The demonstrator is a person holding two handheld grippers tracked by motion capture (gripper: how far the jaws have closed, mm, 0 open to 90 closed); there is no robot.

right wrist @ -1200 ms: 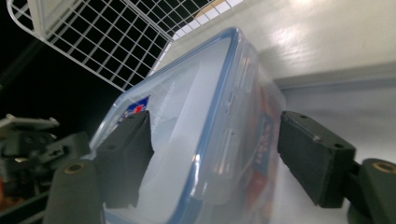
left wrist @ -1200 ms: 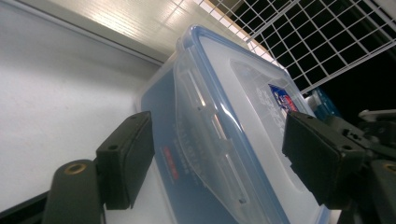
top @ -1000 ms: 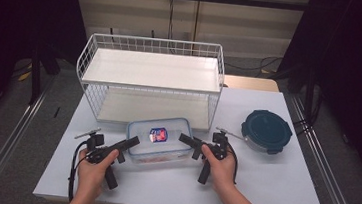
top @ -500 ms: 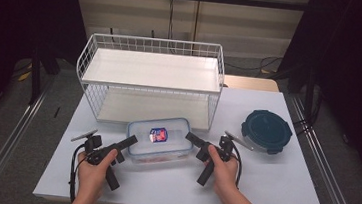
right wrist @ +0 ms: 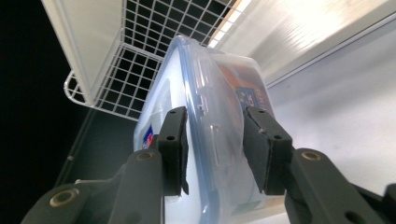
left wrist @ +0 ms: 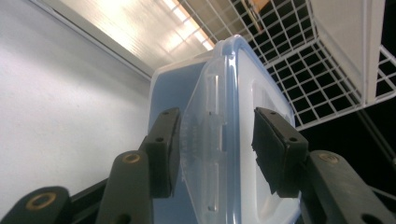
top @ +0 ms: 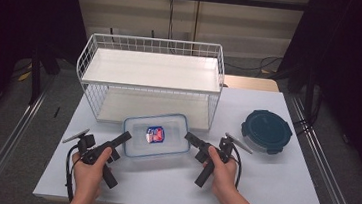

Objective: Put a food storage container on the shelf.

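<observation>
A clear rectangular container (top: 157,147) with a blue-rimmed lid lies on the white table (top: 272,181), in front of the wire rack. Inside it is a small red and blue packet (top: 155,134). My left gripper (top: 124,138) is at its left end, open. In the left gripper view the container's (left wrist: 219,93) latch flap sits between the jaws, with a gap at the right pad (left wrist: 268,149). At the right end my right gripper (top: 189,137) is open too. Its jaws straddle the container's (right wrist: 210,88) rim and flap closely.
A white two-level wire rack (top: 151,74) stands just behind the container. A round dark teal lidded container (top: 266,131) rests at the right of the table. A hand holds each gripper near the table's front edge.
Both grippers have drawn slightly outward and back from the container's ends. The container has stayed where it was.
</observation>
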